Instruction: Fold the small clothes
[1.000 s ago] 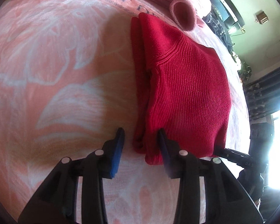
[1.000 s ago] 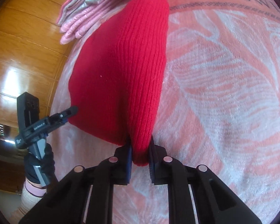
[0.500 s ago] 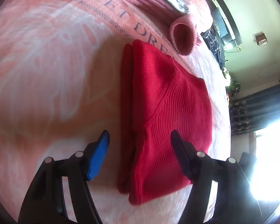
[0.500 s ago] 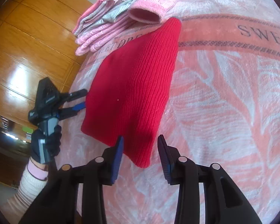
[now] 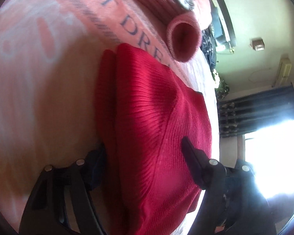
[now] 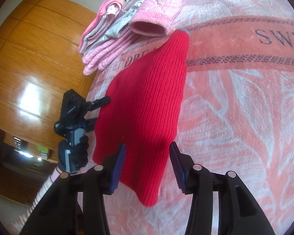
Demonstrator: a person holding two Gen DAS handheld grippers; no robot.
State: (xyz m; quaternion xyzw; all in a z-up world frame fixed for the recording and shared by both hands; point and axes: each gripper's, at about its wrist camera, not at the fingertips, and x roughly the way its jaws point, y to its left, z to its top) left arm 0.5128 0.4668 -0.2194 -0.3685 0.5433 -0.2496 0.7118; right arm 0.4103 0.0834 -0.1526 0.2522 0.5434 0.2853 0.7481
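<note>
Red sweater (image 6: pixel 147 105), one, folded, lies mid-frame on your pink blanket (image 6: pixel 235 101). One pile of pink clothes (image 6: pixel 127 25) sits upper left. Your right claw (image 6: pixel 147 161) and left claw (image 5: pixel 143 152) both gape, straddling its near edge.

Daylight glare from window (image 5: pixel 270 156) blows out left view; motion blur there; fisheye edges warped, dark.

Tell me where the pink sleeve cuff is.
The pink sleeve cuff lies at the far end of the red sweater, against the pile of folded pink clothes.
</note>
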